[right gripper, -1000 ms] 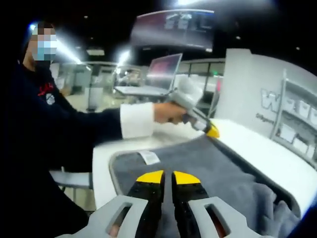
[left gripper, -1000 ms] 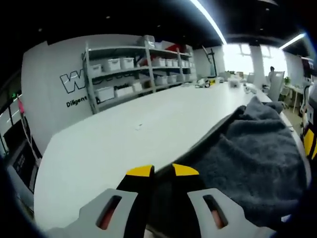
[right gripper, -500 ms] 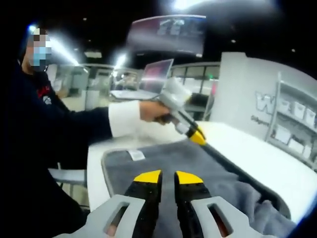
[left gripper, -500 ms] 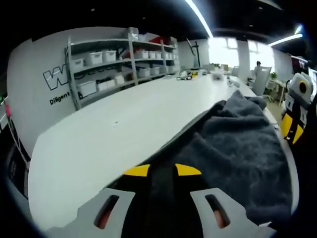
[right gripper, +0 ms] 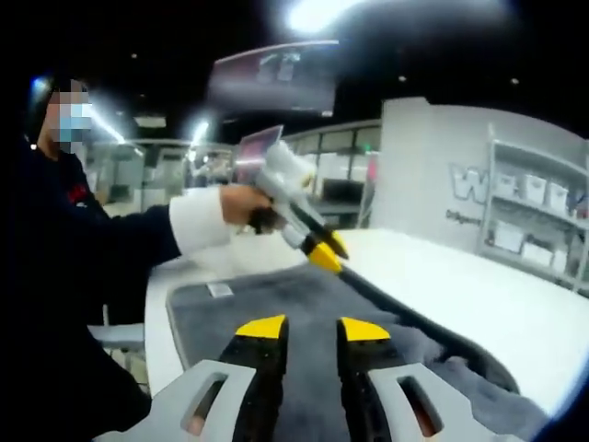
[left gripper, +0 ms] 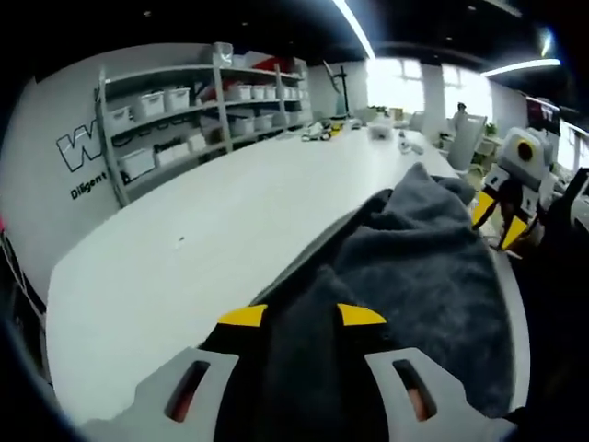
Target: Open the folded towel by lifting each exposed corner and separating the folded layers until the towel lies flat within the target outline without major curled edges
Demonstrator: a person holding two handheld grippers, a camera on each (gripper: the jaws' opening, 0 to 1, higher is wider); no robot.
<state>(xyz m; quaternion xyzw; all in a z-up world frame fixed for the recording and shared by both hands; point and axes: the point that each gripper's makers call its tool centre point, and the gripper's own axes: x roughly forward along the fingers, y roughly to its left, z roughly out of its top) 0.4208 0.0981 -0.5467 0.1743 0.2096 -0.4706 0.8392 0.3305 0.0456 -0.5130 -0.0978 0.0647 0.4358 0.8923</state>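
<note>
Here the left tool pinches the grey towel up off the white worktop; the right tool is open.

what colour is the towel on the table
Dark grey towel, seen best in the right gripper view, lying on the white table.
</note>
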